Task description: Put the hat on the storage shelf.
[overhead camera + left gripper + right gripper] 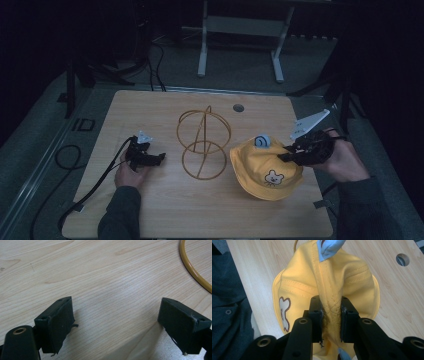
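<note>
Your right claw is pinching a fold of the soft yellow fabric sun hat at its crown, its two black jaws drawn in narrow with the stitched seam bunched tight between them. In the right gripper view the hat is hanging away from the jaws, its brim spreading out over the pale wooden surface, with a white bear patch outlined in dark red on the left of the cloth and a small blue fabric ear sticking up at the far end.

From above, the hat is sitting on the right half of the surface, towards the near edge, and your right claw is gripping it from the right side, with the grey three-cornered plate standing up and away behind your hand. The bear face is pointing towards the near edge.

Just left of the hat, at the middle of the surface, a golden wire stand made of rings is standing upright, apart from the brim.

Your left claw is resting on the left part of the surface, pointing towards the wire stand, and its jaws are standing wide with nothing between them. In the left gripper view they are lying close over bare wood, and a curve of the stand's golden base ring is showing at the far right, well clear of either jaw.
</note>
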{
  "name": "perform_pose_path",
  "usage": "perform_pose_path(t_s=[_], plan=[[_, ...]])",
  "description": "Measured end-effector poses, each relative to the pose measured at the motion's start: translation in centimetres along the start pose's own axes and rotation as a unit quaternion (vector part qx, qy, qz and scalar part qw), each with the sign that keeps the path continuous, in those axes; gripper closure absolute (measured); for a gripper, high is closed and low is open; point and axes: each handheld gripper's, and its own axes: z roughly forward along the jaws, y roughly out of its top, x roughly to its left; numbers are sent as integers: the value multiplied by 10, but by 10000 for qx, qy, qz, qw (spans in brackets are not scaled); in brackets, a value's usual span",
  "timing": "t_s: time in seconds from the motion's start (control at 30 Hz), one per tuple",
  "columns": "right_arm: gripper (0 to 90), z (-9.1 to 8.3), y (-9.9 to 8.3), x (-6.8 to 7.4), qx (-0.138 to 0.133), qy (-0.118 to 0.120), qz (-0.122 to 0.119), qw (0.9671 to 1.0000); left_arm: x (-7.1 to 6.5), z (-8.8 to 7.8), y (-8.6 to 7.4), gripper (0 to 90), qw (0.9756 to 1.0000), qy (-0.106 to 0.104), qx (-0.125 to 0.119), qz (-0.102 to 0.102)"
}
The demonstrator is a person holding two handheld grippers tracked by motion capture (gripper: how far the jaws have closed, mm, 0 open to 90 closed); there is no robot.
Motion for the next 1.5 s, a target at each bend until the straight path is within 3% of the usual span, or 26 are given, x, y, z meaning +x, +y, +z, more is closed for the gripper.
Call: perform_pose_path(t_s=[0.53,0.67,1.5], plan=[[755,-17,-4,-10,-347,-51,190,9992,0,0,0,132,10000,0,-1,-1],[755,-23,-5,-15,-476,-45,305,9984,0,0,0,132,10000,0,-1,-2],[756,-44,3,-25,-1070,-90,446,9932,0,0,0,132,10000,-4,-1,-11]])
